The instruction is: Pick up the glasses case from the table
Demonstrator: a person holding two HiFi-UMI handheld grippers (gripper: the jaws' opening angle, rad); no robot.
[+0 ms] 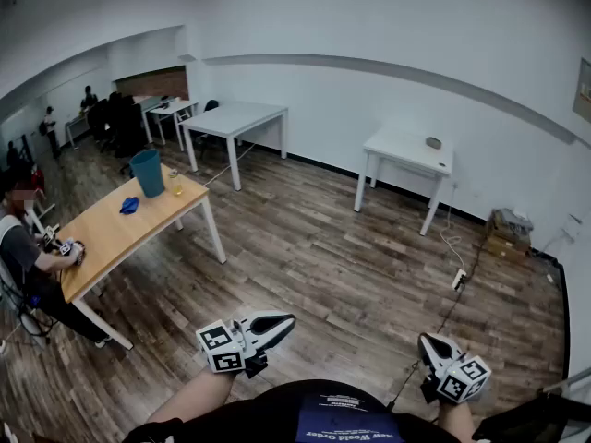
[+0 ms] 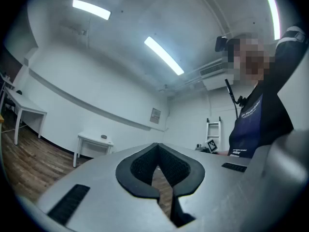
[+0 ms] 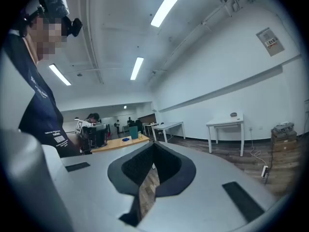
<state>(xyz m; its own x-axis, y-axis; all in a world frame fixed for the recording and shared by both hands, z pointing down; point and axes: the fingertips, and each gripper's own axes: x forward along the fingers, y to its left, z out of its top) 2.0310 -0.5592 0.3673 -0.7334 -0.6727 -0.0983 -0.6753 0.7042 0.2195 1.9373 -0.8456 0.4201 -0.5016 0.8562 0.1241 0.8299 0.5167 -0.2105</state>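
Room: open office with a wood-plank floor (image 1: 314, 247), white walls and several worktops set about it.
Near side: the wearer stands on bare floor with nothing within reach of either hand.
Left worktop: a wooden worktop (image 1: 115, 233) carries a blue bin (image 1: 147, 172), a yellow cup (image 1: 175, 185) and a small blue thing (image 1: 129, 205). A seated person (image 1: 28, 261) is at its near end.
Far worktop: a small white worktop (image 1: 397, 150) stands against the far wall, right of centre in the head view.
Glasses case: judged to be the small dark oval thing (image 1: 433, 142) that lies alone on the white worktop, towards its right end.
Left tongs (image 1: 284, 320): held low in front of the body and roughly level. The jaws are together at the tips with nothing between them.
Right tongs (image 1: 427, 341): held low at the wearer's right. The jaws meet at the tips in the right gripper view, and only floor shows through the gap behind them.
Key relation: the case is well apart from both tongs, across the open floor. It lies ahead and to the right, almost straight beyond the right tongs.
Nearer hand: the right, by this layout.
Long axis: the case is too small to tell.
Next move, as judged: close the distance to the white worktop, then part the jaws before reaching.
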